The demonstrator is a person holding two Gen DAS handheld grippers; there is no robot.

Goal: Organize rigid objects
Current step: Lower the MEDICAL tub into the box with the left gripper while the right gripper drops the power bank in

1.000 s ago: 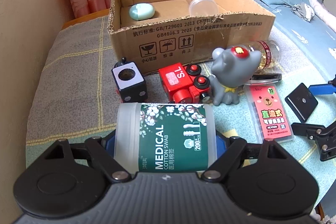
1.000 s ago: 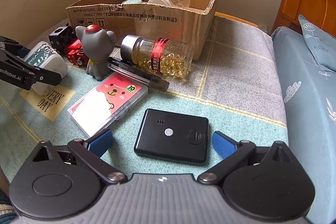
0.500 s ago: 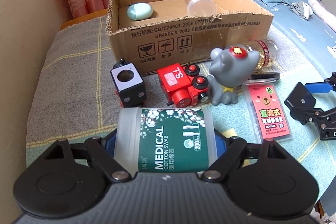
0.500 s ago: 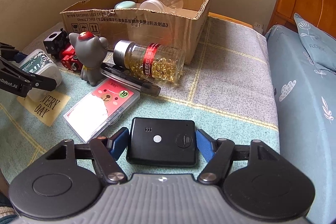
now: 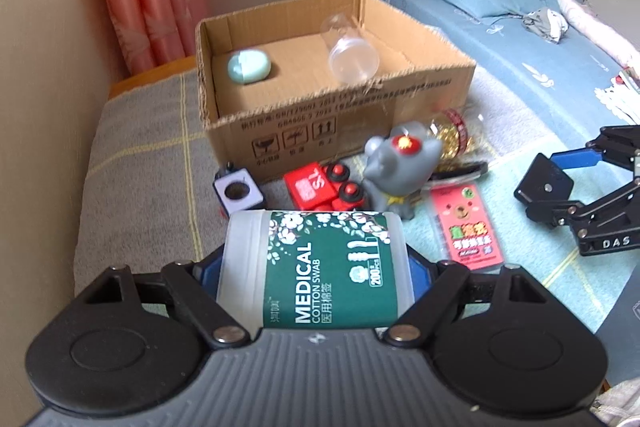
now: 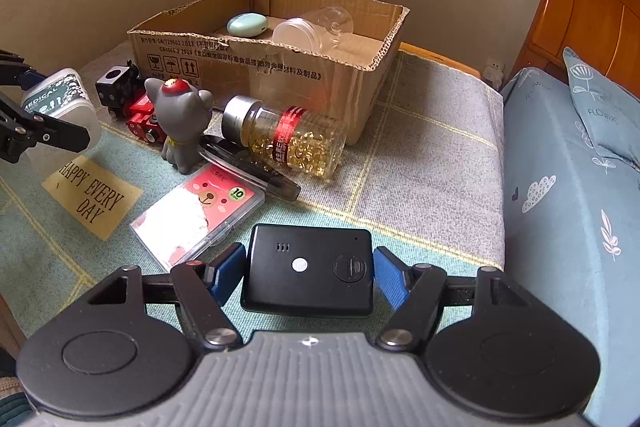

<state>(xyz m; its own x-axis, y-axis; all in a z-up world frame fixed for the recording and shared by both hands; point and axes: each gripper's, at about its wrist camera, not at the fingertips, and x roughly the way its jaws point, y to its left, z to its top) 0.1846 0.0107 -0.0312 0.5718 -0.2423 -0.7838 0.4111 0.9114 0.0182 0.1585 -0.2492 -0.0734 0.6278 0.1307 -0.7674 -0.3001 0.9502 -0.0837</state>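
While both claws carried loads, left gripper [image 5: 316, 271] clamped the green-labelled cotton swab tub [image 5: 320, 267]; right gripper [image 6: 308, 275] pinched the black rectangular device [image 6: 308, 277]. Next, I judged: deposit in brown cardboard box [image 5: 344, 119], upper centre.

Plastic, cardboard and cloth, mostly matt

The cotton swab tub [image 5: 320, 267] is frosted plastic with a glossy green paper label; the black device [image 6: 310, 277] is smooth matt plastic; the cardboard box [image 6: 280, 67] is rough, corrugated-edged; the capsule bottle [image 6: 288, 137] is clear and glossy with a metallic cap; the blanket [image 6: 420, 167] is woven cloth.

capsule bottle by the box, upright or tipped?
Tipped: the clear bottle of golden capsules lies on its side, silver cap toward the grey cat figurine.
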